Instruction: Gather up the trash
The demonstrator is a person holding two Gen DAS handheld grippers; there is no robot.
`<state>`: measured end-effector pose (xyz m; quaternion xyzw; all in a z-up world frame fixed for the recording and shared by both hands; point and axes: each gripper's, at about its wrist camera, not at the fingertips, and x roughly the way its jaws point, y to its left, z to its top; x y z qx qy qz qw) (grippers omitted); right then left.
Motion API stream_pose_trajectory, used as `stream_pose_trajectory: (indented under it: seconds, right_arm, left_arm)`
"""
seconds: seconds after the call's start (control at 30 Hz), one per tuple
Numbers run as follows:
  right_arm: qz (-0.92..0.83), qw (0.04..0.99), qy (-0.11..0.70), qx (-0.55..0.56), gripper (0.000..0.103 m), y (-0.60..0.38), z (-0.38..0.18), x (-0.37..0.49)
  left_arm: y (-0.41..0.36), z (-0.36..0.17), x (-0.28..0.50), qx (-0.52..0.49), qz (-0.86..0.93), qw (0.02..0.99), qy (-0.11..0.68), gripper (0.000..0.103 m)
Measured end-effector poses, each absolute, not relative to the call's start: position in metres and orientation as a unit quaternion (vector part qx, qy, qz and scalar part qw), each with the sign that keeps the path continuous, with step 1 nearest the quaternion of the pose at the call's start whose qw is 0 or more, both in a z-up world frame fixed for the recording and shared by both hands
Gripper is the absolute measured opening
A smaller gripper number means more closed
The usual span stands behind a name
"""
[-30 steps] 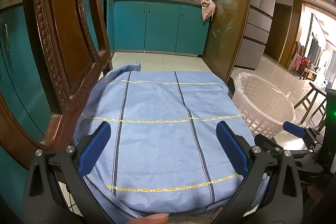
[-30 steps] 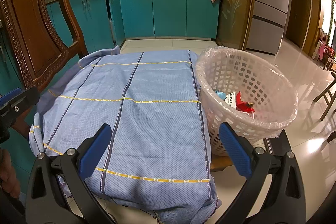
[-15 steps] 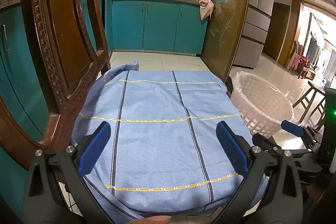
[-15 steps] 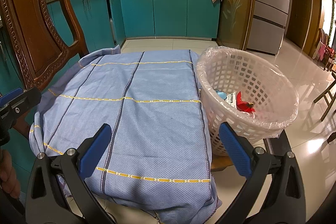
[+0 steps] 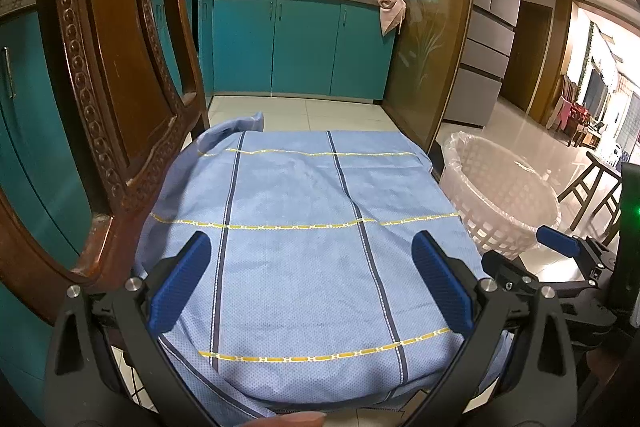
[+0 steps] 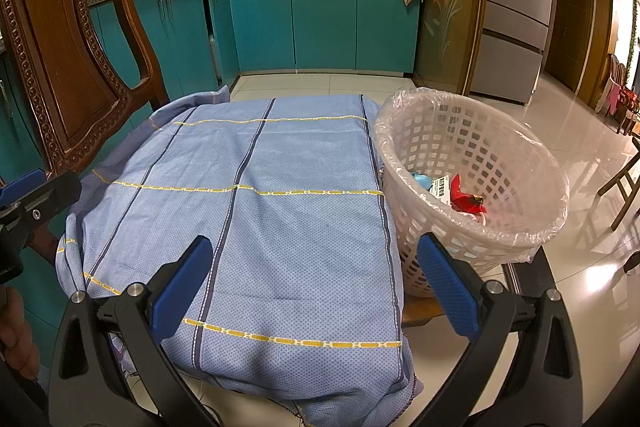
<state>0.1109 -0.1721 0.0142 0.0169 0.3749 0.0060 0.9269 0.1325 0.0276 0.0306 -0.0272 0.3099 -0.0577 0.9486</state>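
Observation:
A white lattice basket (image 6: pixel 472 179) lined with clear plastic stands at the right edge of a seat covered by a blue striped cloth (image 6: pixel 256 227). Inside it lie a red wrapper (image 6: pixel 464 197), a blue scrap (image 6: pixel 422 181) and a white printed packet (image 6: pixel 440 187). The basket also shows in the left wrist view (image 5: pixel 500 195). My left gripper (image 5: pixel 312 283) is open and empty above the cloth (image 5: pixel 304 239). My right gripper (image 6: pixel 316 287) is open and empty over the cloth's near right part, beside the basket. No loose trash shows on the cloth.
A carved wooden chair back (image 5: pixel 108 75) rises close on the left, also in the right wrist view (image 6: pixel 60 59). Teal kitchen cabinets (image 6: pixel 300 19) stand behind. A wood-framed glass panel (image 5: pixel 428 27), a fridge (image 6: pixel 516 3) and glossy tiled floor (image 6: pixel 580 155) lie to the right.
The left wrist view has shifted slightly, so the cloth and basket sit a little lower and farther. The right gripper has barely moved. Both stay open.

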Motion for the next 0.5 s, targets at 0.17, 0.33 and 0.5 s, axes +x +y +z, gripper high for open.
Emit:
stream_pose_trajectory:
  seconds: [0.17, 0.33, 0.5]
  right_arm:
    - [0.006, 0.927, 0.375, 0.016, 0.1, -0.1717, 0.0133, 0.1109]
    - [0.007, 0.927, 0.376, 0.016, 0.1, -0.1716, 0.0131, 0.111]
    - [0.008, 0.927, 0.376, 0.015, 0.1, -0.171, 0.0123, 0.1107]
  left_arm:
    - [0.0279, 0.031, 0.1322, -0.03, -0.058, 0.949, 0.308, 0.1]
    - [0.0266, 0.0295, 0.1333, -0.027, -0.058, 0.948, 0.311, 0.1]
    - [0.0278, 0.0298, 0.1326, -0.033, -0.065, 0.948, 0.31, 0.1]
